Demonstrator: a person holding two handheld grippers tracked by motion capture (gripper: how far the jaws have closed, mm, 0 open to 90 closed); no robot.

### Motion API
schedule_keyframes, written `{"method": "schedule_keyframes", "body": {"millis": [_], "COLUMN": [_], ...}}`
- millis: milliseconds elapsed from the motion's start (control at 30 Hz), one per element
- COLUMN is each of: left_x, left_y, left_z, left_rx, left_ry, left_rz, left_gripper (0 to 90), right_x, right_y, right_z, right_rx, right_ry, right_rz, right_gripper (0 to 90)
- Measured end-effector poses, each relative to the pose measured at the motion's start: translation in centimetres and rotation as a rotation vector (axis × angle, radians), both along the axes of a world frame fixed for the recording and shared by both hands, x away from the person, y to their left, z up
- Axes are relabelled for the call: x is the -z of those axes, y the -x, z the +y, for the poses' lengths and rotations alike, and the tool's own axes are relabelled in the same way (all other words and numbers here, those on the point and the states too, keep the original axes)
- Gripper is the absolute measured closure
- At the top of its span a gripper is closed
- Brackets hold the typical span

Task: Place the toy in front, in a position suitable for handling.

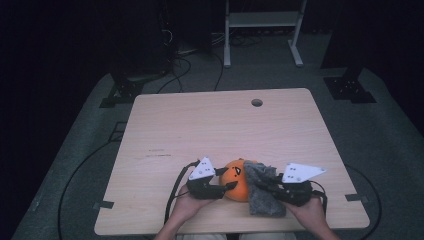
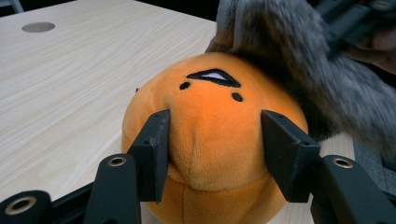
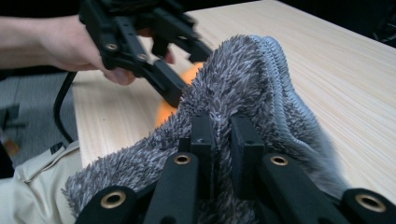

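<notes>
Down at the near edge of the light wooden table (image 1: 200,125), an orange plush toy (image 1: 237,180) with a small stitched face sits between the person's two hands. The left gripper (image 1: 229,185) comes at it from the left, and in the left gripper view its two black jaws stand on either side of the plush toy (image 2: 210,140), their pads sunk into the soft orange fabric, so the toy is pinched between them. The toy rests on the tabletop, its face turned up and away from that camera.

A grey fuzzy sock (image 1: 264,192) lies draped against the right side of the toy, touching it, with its lower part hanging toward the table edge. The right gripper (image 1: 272,190) holds it: in the right gripper view the jaws are nearly pressed together with a fold of the grey fuzzy sock (image 3: 243,93) caught between them, and the ribbed cuff of the sock arches up just beyond the tips. Behind the sock in that view a sliver of orange (image 3: 194,72) shows, with the left gripper (image 3: 187,70) and the left hand (image 3: 70,46) that carries it above.

A round cable hole (image 1: 257,102) sits near the table's far edge, well apart from the hands.
</notes>
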State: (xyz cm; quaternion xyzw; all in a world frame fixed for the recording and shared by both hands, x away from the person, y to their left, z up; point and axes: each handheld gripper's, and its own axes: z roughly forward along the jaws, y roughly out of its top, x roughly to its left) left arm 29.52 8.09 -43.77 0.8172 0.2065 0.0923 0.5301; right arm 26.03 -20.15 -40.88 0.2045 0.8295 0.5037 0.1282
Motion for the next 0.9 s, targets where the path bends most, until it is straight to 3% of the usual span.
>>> {"method": "schedule_keyframes", "body": {"millis": [100, 200, 333, 467, 533, 600, 833, 900], "left_x": [0.1, 0.2, 0.2, 0.2, 0.1, 0.1, 0.6, 0.7], "left_y": [0.0, -0.1, 0.0, 0.2, 0.6, 0.7, 0.7, 0.6], "left_z": [0.2, 0.3, 0.2, 0.0, -0.3, -0.3, 0.4, 0.5], "left_rx": [0.0, 0.002, 0.011, 0.022, 0.04, 0.04, 0.051, 0.043], "left_ry": [-0.01, -0.002, -0.014, -0.019, -0.048, -0.056, -0.042, -0.023], "left_rz": [0.0, 0.008, -0.007, -0.023, -0.056, -0.063, -0.044, -0.034], "left_gripper": [46.6, 46.9, 46.9, 47.2, 47.5, 47.7, 47.8, 43.2], "right_x": [0.5, 1.1, 1.1, 0.4, 0.1, 0.0, 1.5, 2.1], "right_y": [-0.7, -1.5, -2.3, -2.0, -2.0, -2.3, -3.6, -3.5], "right_z": [0.7, -0.5, -2.7, -2.3, -1.3, -0.6, -2.9, -3.6], "right_rx": [-0.001, 0.042, 0.132, 0.084, 0.041, 0.032, 0.102, 0.111], "right_ry": [0.026, 0.009, 0.022, -0.025, -0.029, -0.017, -0.02, -0.016], "right_rz": [0.002, 0.025, 0.046, 0.04, 0.027, 0.021, 0.106, 0.13], "right_gripper": [80.9, 81.0, 81.0, 80.9, 80.8, 80.9, 80.9, 80.9]}}
